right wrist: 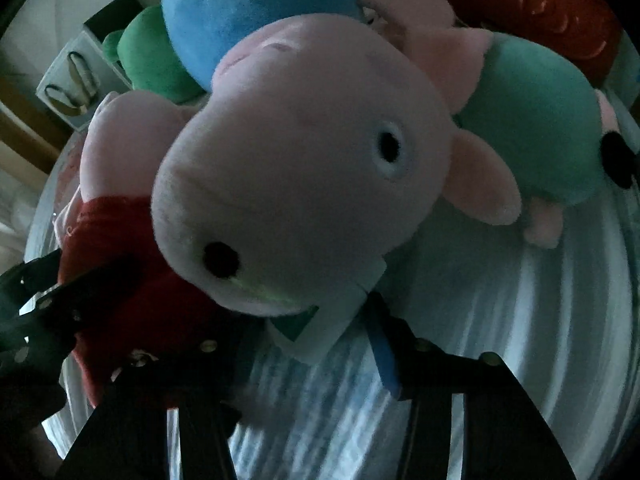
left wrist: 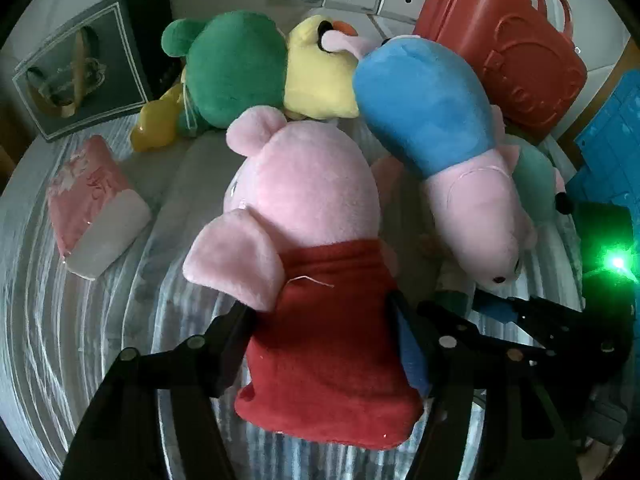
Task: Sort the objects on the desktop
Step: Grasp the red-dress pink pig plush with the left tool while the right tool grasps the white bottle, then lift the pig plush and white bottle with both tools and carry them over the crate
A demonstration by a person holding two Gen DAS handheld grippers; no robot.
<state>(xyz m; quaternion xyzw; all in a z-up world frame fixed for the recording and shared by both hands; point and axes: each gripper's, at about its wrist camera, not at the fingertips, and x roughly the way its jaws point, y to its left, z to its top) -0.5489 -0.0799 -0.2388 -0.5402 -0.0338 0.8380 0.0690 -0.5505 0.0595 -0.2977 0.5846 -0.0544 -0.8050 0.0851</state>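
— Two pig plushes fill the middle: what has the left gripper (left wrist: pixel 320 344) got?
— Its fingers (left wrist: pixel 228 344) are closed on the red-dress pig (left wrist: pixel 320 320), pinching the skirt from both sides on the striped bed cover (left wrist: pixel 80 320).
— And the right gripper (right wrist: pixel 304 344)?
— Fingers spread apart, nothing between them but a white tag; the blue-shirt pig (right wrist: pixel 296 184) lies snout-first just ahead, touching the red one.
— What crowds them?
— Toward the wall: a green plush (left wrist: pixel 232 68), a yellow plush (left wrist: pixel 320 76), a red toy case (left wrist: pixel 512 52) and a dark box (left wrist: pixel 92 68). A teal plush (right wrist: pixel 536 132) presses the blue-shirt pig's far side; a pink pouch (left wrist: pixel 92 208) lies well apart at the left edge.
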